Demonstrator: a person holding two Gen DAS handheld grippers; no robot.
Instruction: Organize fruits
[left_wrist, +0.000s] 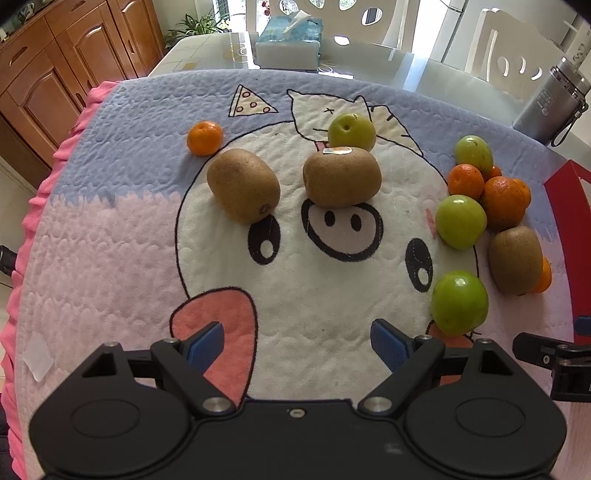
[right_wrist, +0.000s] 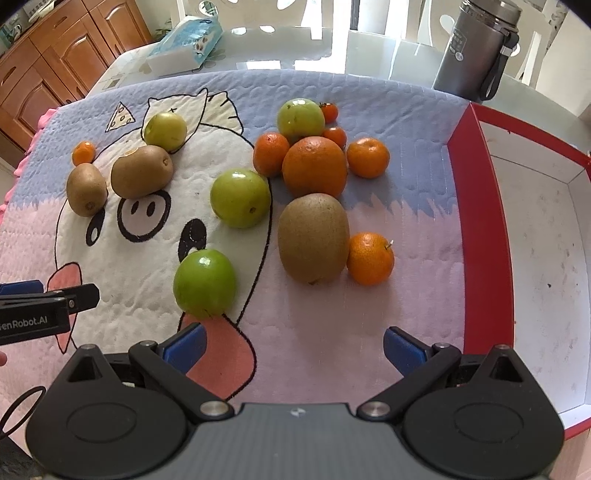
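Fruits lie on a cartoon pig blanket (left_wrist: 314, 288). In the left wrist view two kiwis (left_wrist: 243, 184) (left_wrist: 341, 177), a small orange (left_wrist: 205, 137) and a green fruit (left_wrist: 351, 131) sit ahead; more green fruits (left_wrist: 459, 302), oranges (left_wrist: 502, 201) and a kiwi (left_wrist: 515, 258) lie at right. My left gripper (left_wrist: 297, 341) is open and empty. My right gripper (right_wrist: 295, 349) is open and empty, just short of a kiwi (right_wrist: 313, 238), a small orange (right_wrist: 370, 258) and a green fruit (right_wrist: 204, 282). A big orange (right_wrist: 314, 166) lies behind the kiwi.
A red-rimmed white box (right_wrist: 484, 221) stands at the right edge of the blanket. A grey flask (right_wrist: 472, 48) and a tissue box (right_wrist: 188, 37) stand on the glass table behind. Wooden cabinets (left_wrist: 55, 74) are at far left. The left gripper's finger (right_wrist: 77, 295) shows at left in the right wrist view.
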